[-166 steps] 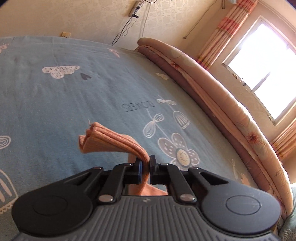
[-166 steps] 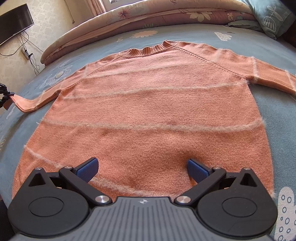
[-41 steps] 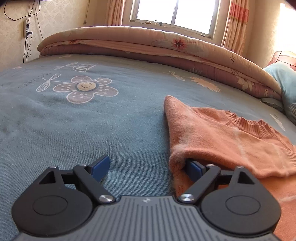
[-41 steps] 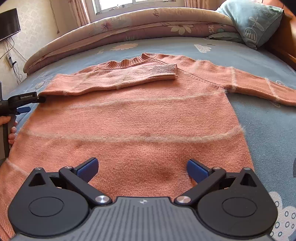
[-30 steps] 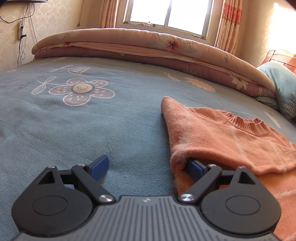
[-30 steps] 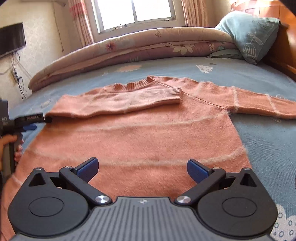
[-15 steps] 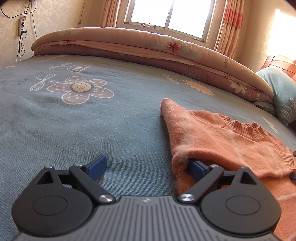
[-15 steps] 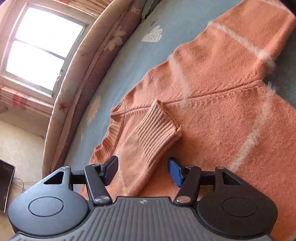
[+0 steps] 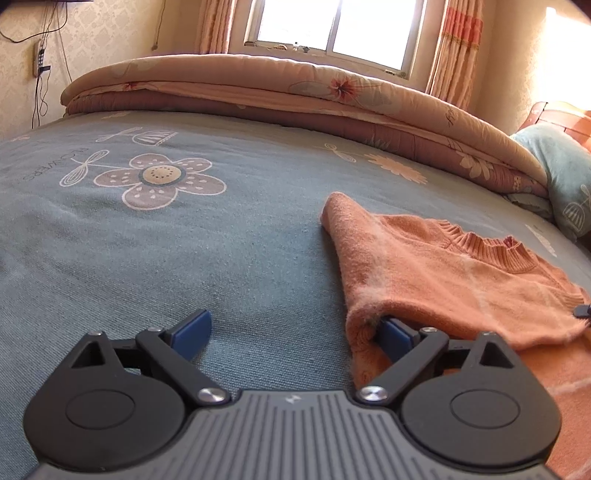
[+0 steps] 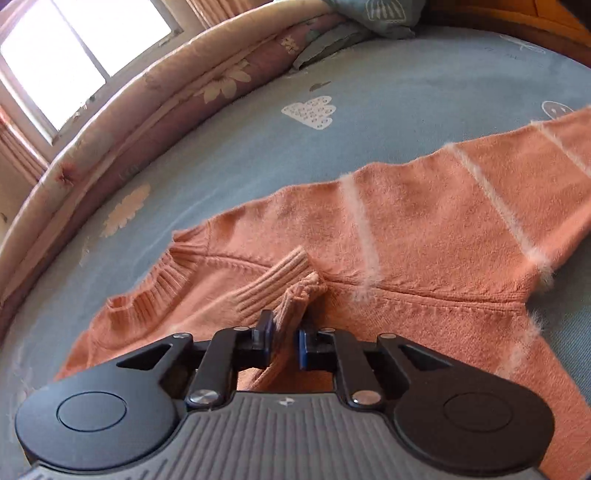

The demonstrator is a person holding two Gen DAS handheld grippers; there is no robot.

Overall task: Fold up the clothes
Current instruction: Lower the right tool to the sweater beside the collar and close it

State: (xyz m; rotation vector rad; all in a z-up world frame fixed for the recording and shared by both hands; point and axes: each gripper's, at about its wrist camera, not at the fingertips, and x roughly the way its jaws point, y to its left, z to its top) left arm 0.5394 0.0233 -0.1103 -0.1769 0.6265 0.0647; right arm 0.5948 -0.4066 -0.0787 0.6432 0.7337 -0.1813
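Observation:
An orange sweater point(image 10: 424, 236) with pale fuzzy stripes lies flat on the blue bedspread point(image 9: 184, 240). One sleeve is folded across the chest, its ribbed cuff point(image 10: 291, 280) near the collar point(image 10: 147, 291). My right gripper point(image 10: 284, 341) is shut on that cuff, which bunches between the pads. In the left wrist view my left gripper point(image 9: 295, 330) stands open at the sweater's point(image 9: 424, 280) folded shoulder edge. Its right finger point(image 9: 395, 332) is tucked under the fold, its left finger point(image 9: 192, 328) rests on bare bedspread.
A rolled floral quilt point(image 9: 314, 92) runs along the far side of the bed under the window point(image 9: 332, 29). A teal pillow point(image 9: 561, 170) lies at the right by a wooden headboard point(image 9: 561, 116). The other sleeve point(image 10: 535, 158) stretches out to the right.
My right gripper has swung from the sweater's hem up to the chest and shut on the folded sleeve's cuff. The left gripper has stayed open at the shoulder fold.

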